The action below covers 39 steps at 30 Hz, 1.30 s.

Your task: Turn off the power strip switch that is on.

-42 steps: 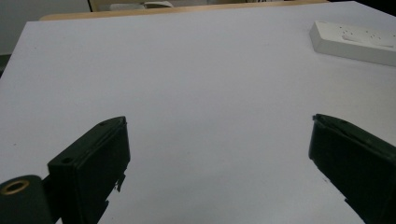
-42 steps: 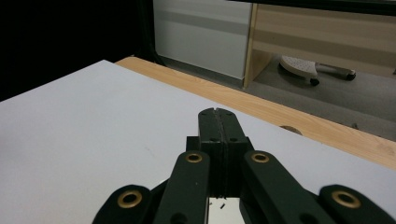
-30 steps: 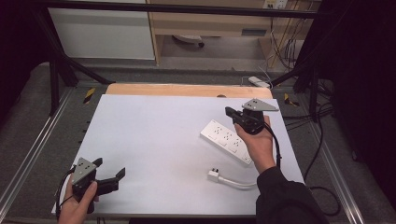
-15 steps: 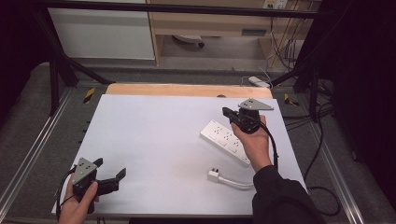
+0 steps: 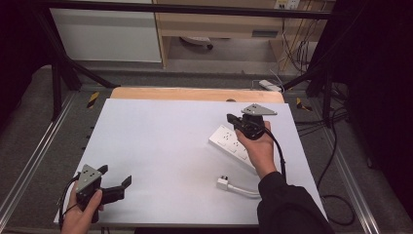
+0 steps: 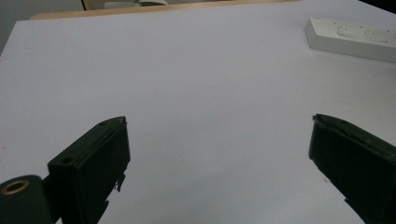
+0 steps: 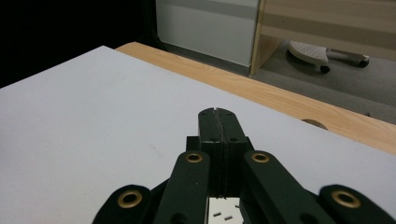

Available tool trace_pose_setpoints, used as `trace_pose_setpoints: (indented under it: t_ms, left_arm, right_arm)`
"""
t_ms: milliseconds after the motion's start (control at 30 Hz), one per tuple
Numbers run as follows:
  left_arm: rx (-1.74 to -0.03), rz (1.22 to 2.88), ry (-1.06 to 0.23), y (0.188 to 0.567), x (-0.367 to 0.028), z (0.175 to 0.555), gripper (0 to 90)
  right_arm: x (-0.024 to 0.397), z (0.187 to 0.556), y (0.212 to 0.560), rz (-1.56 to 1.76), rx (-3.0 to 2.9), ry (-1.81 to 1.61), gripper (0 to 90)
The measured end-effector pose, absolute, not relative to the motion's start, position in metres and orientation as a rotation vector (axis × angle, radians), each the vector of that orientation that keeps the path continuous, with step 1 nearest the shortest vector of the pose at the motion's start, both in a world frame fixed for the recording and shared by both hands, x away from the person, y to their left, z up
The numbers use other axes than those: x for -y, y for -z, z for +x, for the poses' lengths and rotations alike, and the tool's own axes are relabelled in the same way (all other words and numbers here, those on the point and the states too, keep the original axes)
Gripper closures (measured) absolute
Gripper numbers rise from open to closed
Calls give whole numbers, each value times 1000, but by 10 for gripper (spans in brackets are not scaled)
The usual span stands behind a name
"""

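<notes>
**Power strip and loose plug: right gripper creeping along, nothing grabbed yet**

Power strip (image 5: pixel 233 145) is the thing being worked on here, a flat white plastic bar lying at an angle on the right half of the table (image 5: pixel 160 146), with rows of little socket slots on top. Its plug (image 5: pixel 222 183) sits loose on the table nearer the person, on a short curl of white cord, well apart from the sockets it presumably has to go into.

What's changed over the last second: not much, honestly. The right gripper (image 5: pixel 231 118) has drifted a touch further along, over the far end of the strip, and the hand has turned slightly. The strip and plug haven't budged. The left gripper (image 5: pixel 117 181) hasn't moved at all, parked at the near left corner. So my read is we're still in the approach phase and the real work hasn't started.

Finger states: the right gripper's jaws are pressed together with nothing between them, which is really clear in the right gripper view (image 7: pixel 218 114), where a sliver of the strip's sockets peeks out underneath. The left gripper's jaws are spread wide in the left gripper view (image 6: pixel 217 135), empty, bare table between them and the strip off in the far corner.

Textures: the table is a smooth matte white sheet with a wood-grain edge at the back. The grippers are chunky black plastic with brass-looking rivets. The strip looks hard and slick, so probably a bit slippery to pinch.
</notes>
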<state>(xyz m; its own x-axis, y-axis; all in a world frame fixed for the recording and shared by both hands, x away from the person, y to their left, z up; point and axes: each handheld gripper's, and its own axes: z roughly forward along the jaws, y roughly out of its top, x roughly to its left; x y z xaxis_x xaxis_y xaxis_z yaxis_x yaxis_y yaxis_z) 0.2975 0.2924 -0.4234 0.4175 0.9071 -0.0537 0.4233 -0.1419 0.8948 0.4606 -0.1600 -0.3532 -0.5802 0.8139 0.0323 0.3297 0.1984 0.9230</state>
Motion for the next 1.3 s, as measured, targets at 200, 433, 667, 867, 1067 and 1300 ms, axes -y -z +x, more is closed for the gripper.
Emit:
trace_pose_setpoints:
  t_ms: [200, 433, 667, 867, 1067, 1300]
  left_arm:
    - [-1158, 1749, -655, 423, -292, 297, 52]
    - [-1150, 1762, -665, 423, -292, 297, 52]
    - [-1149, 1763, -663, 423, -291, 298, 52]
    - [-1149, 1762, -663, 423, -292, 297, 52]
    - [-1148, 1764, -662, 423, -291, 298, 52]
    - [-1147, 1763, -661, 423, -291, 298, 52]
  right_arm:
    - [155, 463, 359, 1066, -2028, -1348, 900]
    - [152, 464, 362, 1064, -2042, -1330, 900]
    - [148, 466, 367, 1065, -2065, -1310, 900]
    - [143, 468, 373, 1065, -2087, -1292, 900]
    - [140, 470, 377, 1062, -2103, -1269, 900]
    - [138, 471, 384, 1062, -2128, -1244, 900]
